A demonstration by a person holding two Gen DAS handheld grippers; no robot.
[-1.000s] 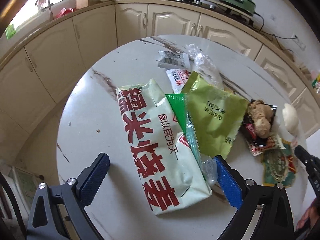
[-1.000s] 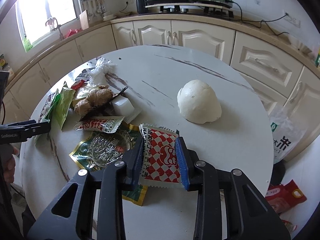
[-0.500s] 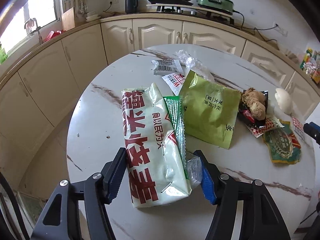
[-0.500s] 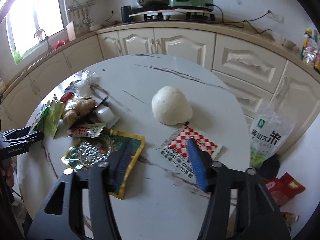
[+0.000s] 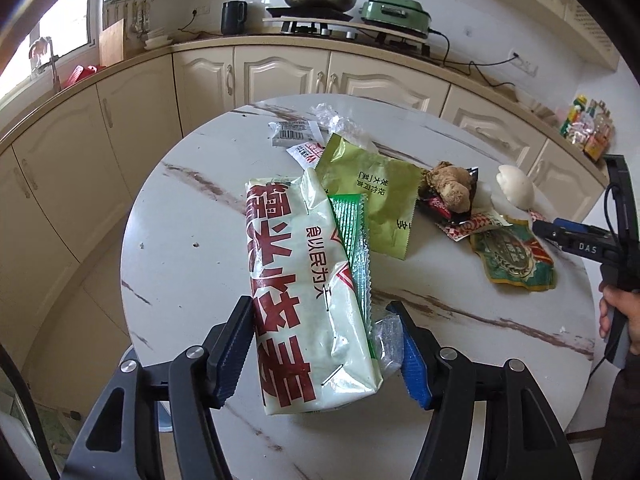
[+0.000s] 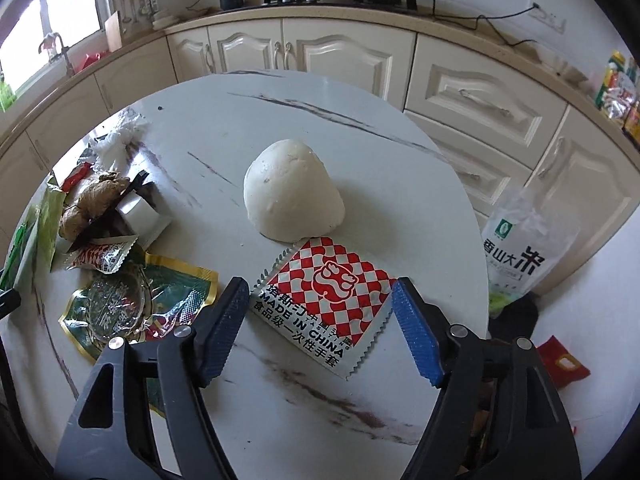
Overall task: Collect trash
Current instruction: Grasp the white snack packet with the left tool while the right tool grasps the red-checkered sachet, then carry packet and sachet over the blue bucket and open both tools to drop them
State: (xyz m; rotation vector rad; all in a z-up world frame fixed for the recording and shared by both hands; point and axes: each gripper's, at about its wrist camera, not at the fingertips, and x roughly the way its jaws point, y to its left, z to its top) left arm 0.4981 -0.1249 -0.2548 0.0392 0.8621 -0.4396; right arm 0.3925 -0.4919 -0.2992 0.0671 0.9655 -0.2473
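Firstly, from the left wrist camera, the left gripper [image 5: 322,354] is straddling the near end of a long pale-green plastic food bag with large red characters [image 5: 304,292]. Its jaws are standing apart, one blue pad on each side of the bag; whether they are touching it cannot be told. The bag is lying lengthwise on the round white marble-patterned table [image 5: 192,216], puffy and glossy, and looking slippery. A narrow bright-green serrated wrapper [image 5: 354,240] and a scrap of clear film [image 5: 388,338] are lying against its right edge, with an olive-green foil pouch [image 5: 372,200] beyond. If the jaws close, they are likely to catch the film too, or the slick bag may be squeezed out.

Next, from the right wrist camera, the right gripper [image 6: 320,328] is open and holding nothing. A flat red-and-white checked foil sachet [image 6: 332,300] is lying between its fingers on the table, its far corner just beside a white domed steamed bun [image 6: 292,196]. Being so thin and flat, the sachet may be slipping under the pads instead of lifting. More wrappers, including a green-and-gold foil packet [image 6: 168,300], are lying scattered to the left.
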